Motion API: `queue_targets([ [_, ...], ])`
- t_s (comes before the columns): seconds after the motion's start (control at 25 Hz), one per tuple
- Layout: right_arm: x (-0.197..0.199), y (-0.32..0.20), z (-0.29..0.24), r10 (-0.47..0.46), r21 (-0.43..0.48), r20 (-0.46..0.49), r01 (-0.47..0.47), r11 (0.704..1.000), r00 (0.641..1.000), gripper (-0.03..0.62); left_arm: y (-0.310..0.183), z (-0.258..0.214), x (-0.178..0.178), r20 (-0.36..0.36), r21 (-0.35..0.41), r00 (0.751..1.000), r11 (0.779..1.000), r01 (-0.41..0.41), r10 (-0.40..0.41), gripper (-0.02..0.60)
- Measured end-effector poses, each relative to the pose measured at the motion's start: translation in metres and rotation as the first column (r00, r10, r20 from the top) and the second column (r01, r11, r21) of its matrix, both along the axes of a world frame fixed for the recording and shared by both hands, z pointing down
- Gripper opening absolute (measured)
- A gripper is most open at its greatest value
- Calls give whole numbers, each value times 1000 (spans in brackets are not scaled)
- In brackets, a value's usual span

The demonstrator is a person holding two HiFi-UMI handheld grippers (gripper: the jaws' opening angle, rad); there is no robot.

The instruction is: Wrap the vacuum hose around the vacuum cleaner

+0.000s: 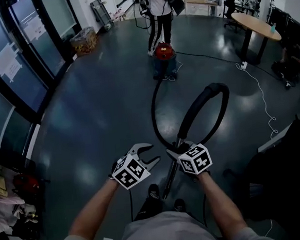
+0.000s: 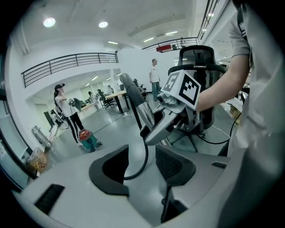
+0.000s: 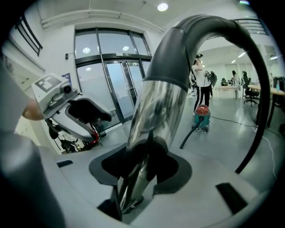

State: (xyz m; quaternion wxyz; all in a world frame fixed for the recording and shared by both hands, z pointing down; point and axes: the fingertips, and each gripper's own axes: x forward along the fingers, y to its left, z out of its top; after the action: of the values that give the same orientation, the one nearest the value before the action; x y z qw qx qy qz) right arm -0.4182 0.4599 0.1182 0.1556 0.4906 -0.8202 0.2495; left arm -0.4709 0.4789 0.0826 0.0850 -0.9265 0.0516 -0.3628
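The red and teal vacuum cleaner [image 1: 164, 56] stands far off on the dark floor. Its black hose [image 1: 154, 109] runs toward me, then arcs up and over [image 1: 212, 88] into a chrome wand [image 3: 153, 116]. My right gripper [image 1: 177, 150] is shut on that wand, which fills the space between its jaws [image 3: 140, 167]. My left gripper [image 1: 148, 154] hovers just left of it, open and holding nothing. In the left gripper view, the hose [image 2: 143, 156] hangs beyond the left gripper [image 2: 142, 167], apart from the pads. The right gripper [image 2: 173, 116] shows ahead of it.
A person [image 1: 159, 12] stands right behind the vacuum cleaner. Glass doors [image 1: 11, 65] line the left side, with clutter [image 1: 17, 205] at their foot. A round table [image 1: 256, 23] and a white cable [image 1: 261, 92] lie at the right. An office chair [image 2: 200, 67] stands close by.
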Motion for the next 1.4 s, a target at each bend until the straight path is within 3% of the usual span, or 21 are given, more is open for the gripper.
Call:
queue_targets([
  [0.24, -12, -19, 3, -52, -52, -75, 48, 997, 996, 161, -48, -25, 21, -41, 42, 987, 987, -157, 159, 180],
  [0.44, -23, -34, 13, -101, -115, -140, 86, 990, 985, 161, -84, -60, 36, -64, 149, 950, 944, -294, 306, 179],
  [0.56, -21, -44, 20, -122, -166, -190, 90, 982, 974, 161, -98, -82, 48, -74, 218, 917, 903, -369, 393, 180],
  [0.72, -21, -52, 35, -133, -209, -222, 86, 974, 966, 161, -101, -95, 60, -35, 295, 862, 829, -475, 507, 181],
  [0.88, -18, -66, 42, -135, -230, -242, 78, 970, 961, 161, -101, -97, 75, 25, 338, 800, 748, -571, 599, 181],
  [0.96, -21, -70, 47, -149, -242, -238, 90, 966, 960, 161, -99, -96, 82, 41, 343, 781, 725, -597, 623, 183],
  [1.2, -18, -74, 55, -205, -241, -214, 152, 959, 955, 161, -93, -84, 123, 113, 308, 751, 696, -649, 651, 183],
  [1.32, -11, -76, 61, -248, -241, -215, 195, 951, 945, 161, -103, -68, 140, 169, 265, 757, 711, -651, 631, 183],
  [1.4, -2, -77, 61, -283, -237, -224, 229, 944, 933, 160, -112, -60, 147, 201, 227, 775, 741, -632, 600, 183],
])
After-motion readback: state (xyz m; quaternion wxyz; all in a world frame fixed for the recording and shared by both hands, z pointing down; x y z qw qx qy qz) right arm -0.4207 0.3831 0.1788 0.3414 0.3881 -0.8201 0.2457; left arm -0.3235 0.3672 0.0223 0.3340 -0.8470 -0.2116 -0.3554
